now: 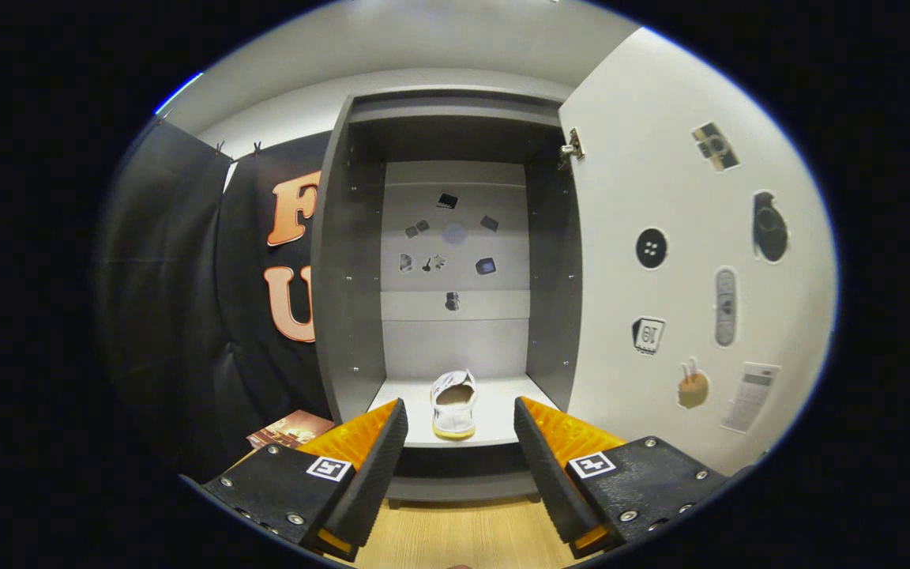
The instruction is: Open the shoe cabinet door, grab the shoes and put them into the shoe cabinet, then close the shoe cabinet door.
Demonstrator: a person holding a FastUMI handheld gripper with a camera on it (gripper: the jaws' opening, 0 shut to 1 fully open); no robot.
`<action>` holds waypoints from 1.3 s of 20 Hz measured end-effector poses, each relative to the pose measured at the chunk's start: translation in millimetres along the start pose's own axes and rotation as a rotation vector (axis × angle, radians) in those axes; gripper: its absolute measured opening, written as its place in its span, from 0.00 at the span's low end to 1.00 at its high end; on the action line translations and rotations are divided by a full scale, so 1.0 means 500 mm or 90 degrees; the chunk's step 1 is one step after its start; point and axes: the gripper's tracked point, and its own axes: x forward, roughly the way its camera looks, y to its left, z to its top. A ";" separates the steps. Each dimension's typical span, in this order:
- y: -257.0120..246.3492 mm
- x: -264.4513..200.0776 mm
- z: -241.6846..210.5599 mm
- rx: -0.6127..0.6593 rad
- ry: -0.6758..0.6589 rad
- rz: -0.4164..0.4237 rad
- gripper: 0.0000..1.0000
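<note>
A wooden floor (455, 537) is seen below the open cabinet (360, 261); its door (660, 197) is swung right. A shoe (453, 405) sits inside, beyond the gripper (460, 431), whose fingers are spread apart, empty.

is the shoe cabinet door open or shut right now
Open. The door is swung out to the right, so the shelf inside shows, with a white shoe on it. The gripper fingers are open, holding nothing.

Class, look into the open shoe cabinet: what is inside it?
One white shoe stands on the bottom shelf of the shoe cabinet, beyond the open, empty tool. Stickers dot the back panel. The shoe's far end is hidden behind its own heel.
</note>
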 end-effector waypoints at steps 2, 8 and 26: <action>-0.012 -0.056 0.008 0.008 -0.002 0.002 0.85; -0.078 -0.208 0.068 -0.004 -0.031 0.015 0.85; -0.550 -0.326 0.053 0.033 -0.036 -0.068 0.92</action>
